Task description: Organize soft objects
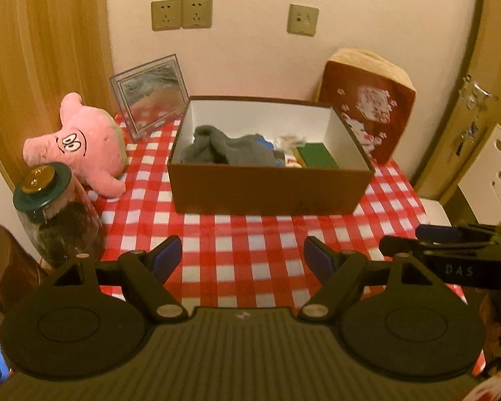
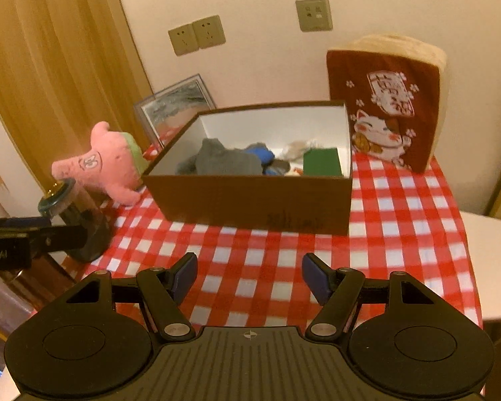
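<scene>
Pink plush (image 1: pixel 83 140), red-white checked tablecloth (image 1: pixel 243 234)

pink plush (image 1: pixel 83 143) lies beside open box (image 1: pixel 267 187) holding cloths (image 1: pixel 227 150).

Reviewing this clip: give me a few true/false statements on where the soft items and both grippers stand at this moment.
1. The pink plush toy lies inside the box. False: it lies on the checked cloth, left of the box.
2. Grey fabric is in the box. True.
3. The left gripper holds the cat cushion. False: it is open and empty.
4. The right gripper is open and empty. True.
</scene>
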Tool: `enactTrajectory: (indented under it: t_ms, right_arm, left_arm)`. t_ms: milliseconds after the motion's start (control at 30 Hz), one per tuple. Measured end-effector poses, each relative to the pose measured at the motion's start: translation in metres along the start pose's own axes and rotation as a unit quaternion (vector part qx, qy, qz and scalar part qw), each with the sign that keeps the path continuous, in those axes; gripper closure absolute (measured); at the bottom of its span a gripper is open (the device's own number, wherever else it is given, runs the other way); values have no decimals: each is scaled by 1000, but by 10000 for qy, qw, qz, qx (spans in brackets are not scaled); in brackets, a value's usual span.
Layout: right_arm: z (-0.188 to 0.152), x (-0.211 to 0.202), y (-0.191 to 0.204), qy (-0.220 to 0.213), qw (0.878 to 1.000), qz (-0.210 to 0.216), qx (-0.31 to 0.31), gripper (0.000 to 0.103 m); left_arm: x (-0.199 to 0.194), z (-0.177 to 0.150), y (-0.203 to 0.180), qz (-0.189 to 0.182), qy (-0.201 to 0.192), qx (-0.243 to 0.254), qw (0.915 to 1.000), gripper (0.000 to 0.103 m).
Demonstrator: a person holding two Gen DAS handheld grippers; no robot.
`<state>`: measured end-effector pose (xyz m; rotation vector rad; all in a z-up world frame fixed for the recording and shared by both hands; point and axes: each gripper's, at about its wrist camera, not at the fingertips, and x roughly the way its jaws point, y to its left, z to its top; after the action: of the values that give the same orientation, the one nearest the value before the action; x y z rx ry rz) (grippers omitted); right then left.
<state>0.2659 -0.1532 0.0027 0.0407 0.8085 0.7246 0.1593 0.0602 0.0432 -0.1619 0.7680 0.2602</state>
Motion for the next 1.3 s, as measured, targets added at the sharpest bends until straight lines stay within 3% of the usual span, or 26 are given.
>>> enactTrajectory:
  t_ms: [300, 667, 1300]
  right_arm:
    - [-34, -26, 24, 72, 9985, -271, 477, 34]
    - [-71, -57, 54, 177, 9968, -554, 549, 34]
    - [-83, -84, 44, 515, 9981, -187, 298, 34]
  left_arm:
    - [-25, -30, 18, -185, 131, 144, 9996, 25]
    - [-48, -67, 26, -373, 391, 228, 9983, 25]
    - [-69, -93, -17, -167, 537, 80, 9984, 25]
